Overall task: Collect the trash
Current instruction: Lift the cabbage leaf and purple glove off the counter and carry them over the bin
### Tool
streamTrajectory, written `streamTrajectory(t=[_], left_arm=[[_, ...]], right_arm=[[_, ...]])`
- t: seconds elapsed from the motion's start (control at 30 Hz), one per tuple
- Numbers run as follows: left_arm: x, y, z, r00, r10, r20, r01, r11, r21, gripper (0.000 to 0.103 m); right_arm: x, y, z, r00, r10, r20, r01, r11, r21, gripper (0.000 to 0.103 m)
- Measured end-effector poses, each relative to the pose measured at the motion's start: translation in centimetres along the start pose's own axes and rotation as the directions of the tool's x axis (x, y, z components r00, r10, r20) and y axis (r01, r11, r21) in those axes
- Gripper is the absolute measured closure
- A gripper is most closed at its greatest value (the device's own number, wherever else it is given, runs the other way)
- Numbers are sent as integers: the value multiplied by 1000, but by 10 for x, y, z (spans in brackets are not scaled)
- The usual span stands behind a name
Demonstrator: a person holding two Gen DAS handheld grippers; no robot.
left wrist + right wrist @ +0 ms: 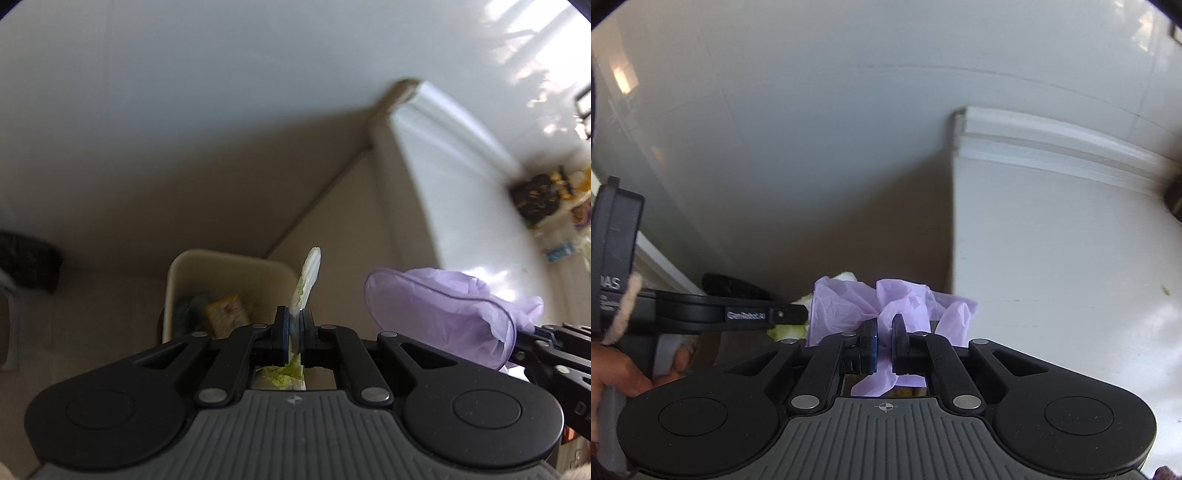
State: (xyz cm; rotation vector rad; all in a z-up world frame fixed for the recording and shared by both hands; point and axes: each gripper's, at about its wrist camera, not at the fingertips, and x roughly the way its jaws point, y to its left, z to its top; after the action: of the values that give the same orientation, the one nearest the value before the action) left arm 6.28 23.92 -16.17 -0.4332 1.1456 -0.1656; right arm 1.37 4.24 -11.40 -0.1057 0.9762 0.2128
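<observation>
Grippers clamp trash: left gripper (295, 321) a cabbage leaf (307, 280) beside the bin rim (229, 256), right gripper (884, 338) a purple glove (886, 299).

A leaf scrap (308, 280) is sitting between the pads of the left tool (294, 325), with the bin (184, 273) lying ahead and left of it. A crumpled glove (886, 302) is resting in the right tool (884, 338), right of the left tool and before the bench (1052, 258).
</observation>
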Motion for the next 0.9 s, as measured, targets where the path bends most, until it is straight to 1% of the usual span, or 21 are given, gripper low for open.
streamTrajectory(t=[0.2, 0.37, 0.57, 0.67, 0.7, 0.77, 0.9], left_arm=[[36, 29, -9, 996, 68, -59, -72, 995, -66, 98], [68, 47, -15, 987, 113, -113, -126, 986, -108, 98], [98, 68, -22, 982, 129, -140, -149, 977, -150, 98], [115, 68, -25, 978, 140, -156, -166, 972, -165, 98], [120, 70, -25, 976, 144, -161, -171, 971, -169, 98], [129, 73, -26, 972, 155, -176, -186, 967, -174, 98], [142, 77, -29, 964, 172, -201, -209, 962, -176, 98]], right_arm=[[52, 20, 9, 994, 31, -109, -32, 999, -13, 98], [98, 23, 14, 981, 16, -194, -20, 1000, -17, 98], [160, 20, 23, 959, 3, -284, -8, 1000, -16, 98], [191, 17, 26, 943, -27, -332, 17, 999, -33, 98], [199, 17, 26, 938, -36, -346, 24, 999, -37, 97], [211, 21, 22, 927, -45, -373, 33, 999, -40, 93], [232, 21, 22, 913, -70, -401, 48, 997, -64, 93]])
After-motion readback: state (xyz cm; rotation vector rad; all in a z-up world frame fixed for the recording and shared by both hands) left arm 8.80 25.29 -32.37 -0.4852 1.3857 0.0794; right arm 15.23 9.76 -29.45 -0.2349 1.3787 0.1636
